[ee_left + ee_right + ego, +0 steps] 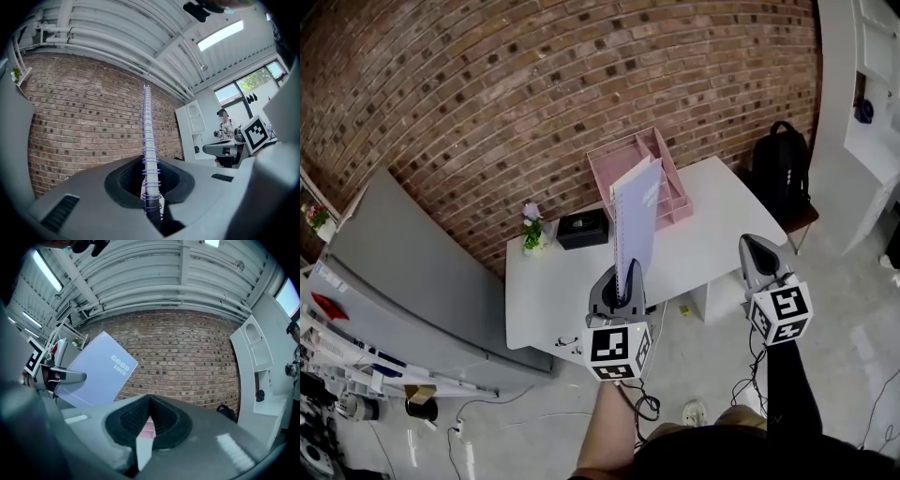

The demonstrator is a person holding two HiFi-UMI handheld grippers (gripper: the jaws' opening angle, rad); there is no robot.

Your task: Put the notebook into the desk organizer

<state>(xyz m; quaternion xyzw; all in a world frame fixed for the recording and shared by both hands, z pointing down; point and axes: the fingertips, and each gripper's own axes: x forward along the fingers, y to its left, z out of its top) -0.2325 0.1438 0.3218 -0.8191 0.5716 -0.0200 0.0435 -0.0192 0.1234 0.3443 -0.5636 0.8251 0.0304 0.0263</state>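
Observation:
A lavender spiral-bound notebook (pixel 637 220) stands upright in my left gripper (pixel 623 281), which is shut on its lower edge at the wire binding (pixel 149 140). It is held in front of the white table's (pixel 553 291) near edge. The pink desk organizer (pixel 667 178) sits at the back of the table against the brick wall. In the right gripper view the notebook's cover (pixel 101 371) shows at left, held by the left gripper (pixel 61 377). My right gripper (pixel 759 251) hovers to the right at the table's corner, jaws together with nothing in them.
A black box (pixel 582 228) and a small flower pot (pixel 532 228) stand on the table's back left. A black backpack (pixel 781 169) rests beyond the table's right end, beside white shelving (pixel 872 94). A grey cabinet (pixel 412 272) lies left. Cables trail on the floor.

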